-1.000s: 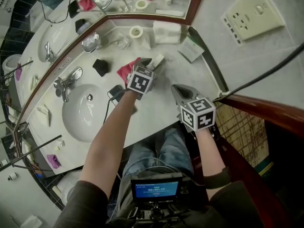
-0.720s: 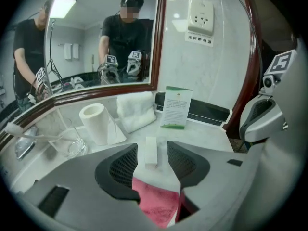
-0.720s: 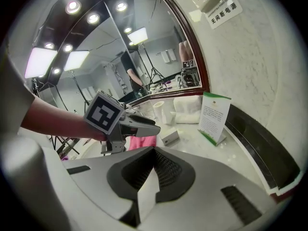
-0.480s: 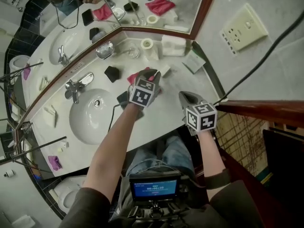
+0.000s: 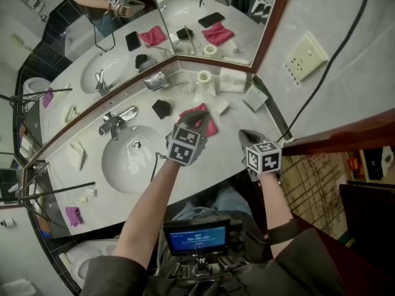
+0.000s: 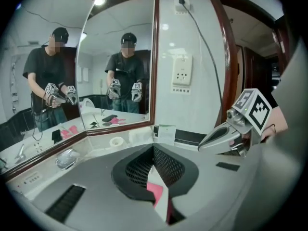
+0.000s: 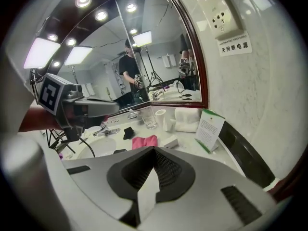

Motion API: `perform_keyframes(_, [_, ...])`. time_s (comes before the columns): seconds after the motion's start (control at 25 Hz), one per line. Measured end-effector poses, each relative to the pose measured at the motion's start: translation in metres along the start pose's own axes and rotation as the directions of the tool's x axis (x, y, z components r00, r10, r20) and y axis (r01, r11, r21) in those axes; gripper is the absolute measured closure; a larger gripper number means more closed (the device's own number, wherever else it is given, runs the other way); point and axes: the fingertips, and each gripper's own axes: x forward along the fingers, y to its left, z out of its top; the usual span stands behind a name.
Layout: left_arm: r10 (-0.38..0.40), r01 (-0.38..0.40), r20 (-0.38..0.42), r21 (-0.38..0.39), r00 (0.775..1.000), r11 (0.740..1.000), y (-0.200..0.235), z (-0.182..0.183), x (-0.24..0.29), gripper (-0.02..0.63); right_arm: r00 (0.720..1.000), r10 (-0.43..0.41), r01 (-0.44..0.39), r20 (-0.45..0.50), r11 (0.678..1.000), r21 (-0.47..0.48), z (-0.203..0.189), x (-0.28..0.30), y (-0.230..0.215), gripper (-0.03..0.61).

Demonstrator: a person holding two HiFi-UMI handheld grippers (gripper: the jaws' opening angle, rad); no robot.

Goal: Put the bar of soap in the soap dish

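Grey plastic up close: left tool just closed, clenched on nothing; right tool clenched empty too. Beyond, on pale stone tabletop, just beside crumpled pink cloth: small white rectangular bar of soap, untouched. Probably light, stiff, slick; best pinched across long flat sides.

We see a pink cloth on the white surface, and a black object right of the white sink. The grey left gripper and right gripper bear black-and-white square markers. The card is white and green, and the mirror frame is reddish brown.
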Motion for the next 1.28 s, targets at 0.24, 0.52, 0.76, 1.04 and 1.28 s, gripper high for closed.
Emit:
perform_keyframes(0.24, [0.063,-0.061,0.061,-0.035,0.996,0.998,0.009,0.007,-0.061,0.612,1.000,-0.018,0.019,0.015,0.999,-0.033,0.012,-0.010,0.011,0.560])
perform_keyframes(0.52, [0.125,-0.118,0.098,-0.077,0.987,0.990,0.019,-0.004,-0.114,0.612,0.999,-0.035,0.036,0.016,0.998,-0.055,0.015,-0.019,0.020,0.560])
perform_keyframes(0.76, [0.157,-0.151,0.111,-0.062,0.981,0.987,0.018,-0.014,-0.137,0.612,0.999,-0.036,0.037,0.006,0.997,-0.064,0.011,-0.019,0.022,0.560])
perform_keyframes(1.04, [0.193,-0.184,0.109,-0.087,0.975,0.979,0.021,-0.023,-0.146,0.612,0.999,-0.026,0.025,-0.018,0.997,-0.067,0.003,-0.011,0.025,0.560])
perform_keyframes(1.28, [0.205,-0.195,0.101,-0.099,0.974,0.976,0.024,-0.028,-0.147,0.612,0.998,-0.046,0.040,-0.048,0.992,-0.119,-0.001,-0.002,0.020,0.558])
